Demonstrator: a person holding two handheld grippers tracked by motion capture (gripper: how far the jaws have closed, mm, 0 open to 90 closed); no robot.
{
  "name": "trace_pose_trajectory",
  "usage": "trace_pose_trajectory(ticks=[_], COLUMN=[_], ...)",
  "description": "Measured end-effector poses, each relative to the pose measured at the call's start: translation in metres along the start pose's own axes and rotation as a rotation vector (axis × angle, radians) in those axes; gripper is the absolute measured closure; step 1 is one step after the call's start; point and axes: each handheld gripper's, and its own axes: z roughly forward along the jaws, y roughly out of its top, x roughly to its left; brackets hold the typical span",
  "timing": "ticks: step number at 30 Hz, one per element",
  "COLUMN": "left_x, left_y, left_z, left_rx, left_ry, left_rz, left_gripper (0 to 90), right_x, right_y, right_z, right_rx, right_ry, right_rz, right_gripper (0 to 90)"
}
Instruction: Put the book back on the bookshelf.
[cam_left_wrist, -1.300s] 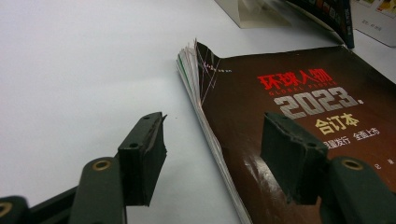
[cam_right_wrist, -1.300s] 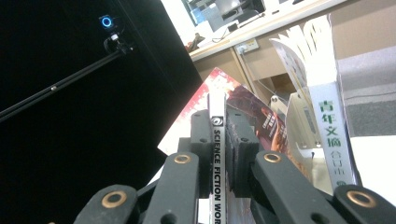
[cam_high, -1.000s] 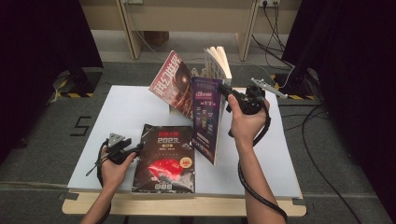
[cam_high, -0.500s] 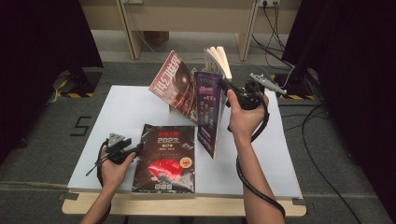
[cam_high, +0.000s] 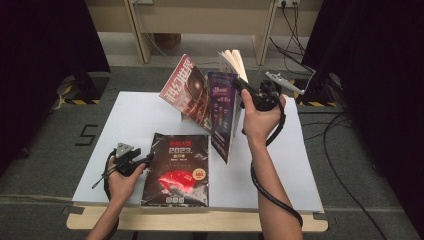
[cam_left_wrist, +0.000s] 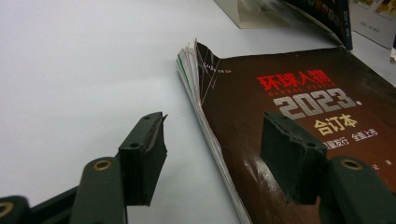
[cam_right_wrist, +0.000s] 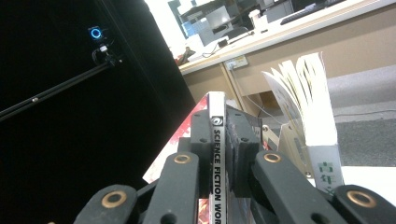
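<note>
Magazine (cam_right_wrist: 216, 154) spine pinched between right gripper (cam_right_wrist: 223, 135) jaws; left gripper (cam_left_wrist: 215, 154) jaws spread, straddling flat book (cam_left_wrist: 299, 116) edge.

Near the table's (cam_high: 135, 117) far edge we see a red magazine (cam_high: 181, 92) leaning tilted, its cover facing the left edge. To its right, a white book (cam_high: 235, 59) stands with its pages fanned. On the floor we see a "5" mark (cam_high: 88, 135) left of the table, and cables (cam_high: 345, 185) to its right.
</note>
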Motion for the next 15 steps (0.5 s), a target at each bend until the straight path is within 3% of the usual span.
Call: trace_pose_trajectory(ticks=[15], left_x=[0.0005], left_y=[0.0000], left_z=[-0.0001], left_rx=[-0.001], left_ry=[-0.002], left_rz=[-0.004], left_gripper=[39.2], right_x=[-0.0005], right_y=[0.0068], right_z=[0.0085], right_rx=[-0.030], right_ry=[-0.016], right_rz=[-0.005], right_gripper=[83.6])
